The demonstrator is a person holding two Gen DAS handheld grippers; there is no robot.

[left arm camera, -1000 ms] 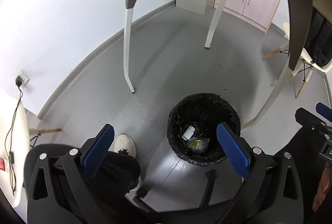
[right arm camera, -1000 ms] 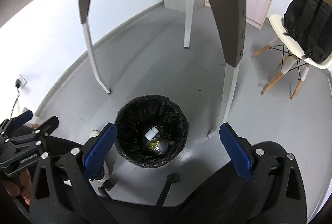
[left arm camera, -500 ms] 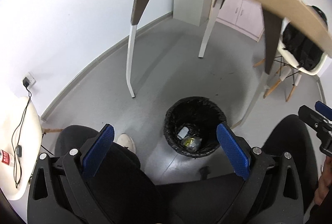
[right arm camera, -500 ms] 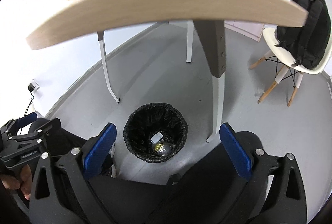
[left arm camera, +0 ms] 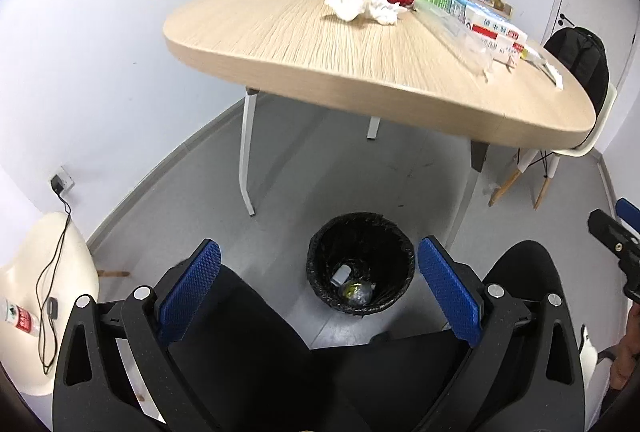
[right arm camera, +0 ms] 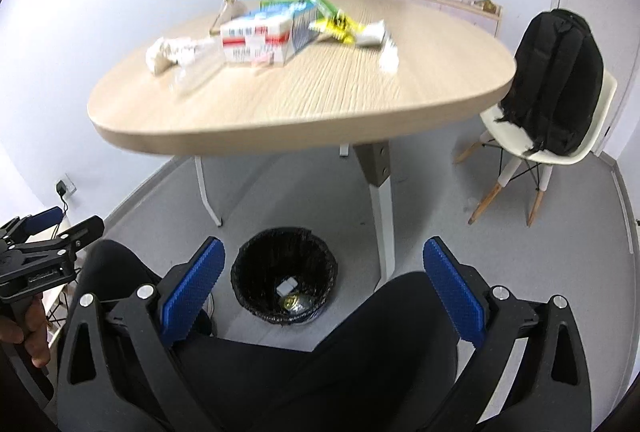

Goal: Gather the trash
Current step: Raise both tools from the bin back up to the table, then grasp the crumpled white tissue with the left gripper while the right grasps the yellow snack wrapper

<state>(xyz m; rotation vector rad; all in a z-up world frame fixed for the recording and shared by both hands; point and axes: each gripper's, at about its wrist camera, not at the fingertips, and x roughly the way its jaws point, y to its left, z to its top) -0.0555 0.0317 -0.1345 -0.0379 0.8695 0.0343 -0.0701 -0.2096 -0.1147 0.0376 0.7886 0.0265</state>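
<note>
Seated person's dark-trousered knees in foreground; left gripper (left arm camera: 318, 290) and right gripper (right arm camera: 322, 294) held above lap, fingers spread, empty. Black-lined trash bin (left arm camera: 360, 262) on grey floor between knees and table, scraps inside. Beyond, wooden tabletop (right arm camera: 304, 87) carrying crumpled tissue (left arm camera: 362, 5), cartons (right arm camera: 256, 39), wrappers. Backpack (right arm camera: 556, 79) on white chair, right; pale walls behind.

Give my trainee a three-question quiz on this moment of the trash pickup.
1. True or false: both tongs, left and right, are open and hold nothing.
2. Where does the bin stand? A on the table, B on the floor near a table leg, C on the chair.
3. What rests on the white chair to the right?

Key: 1 true; 2 B; 3 a black backpack.
</note>
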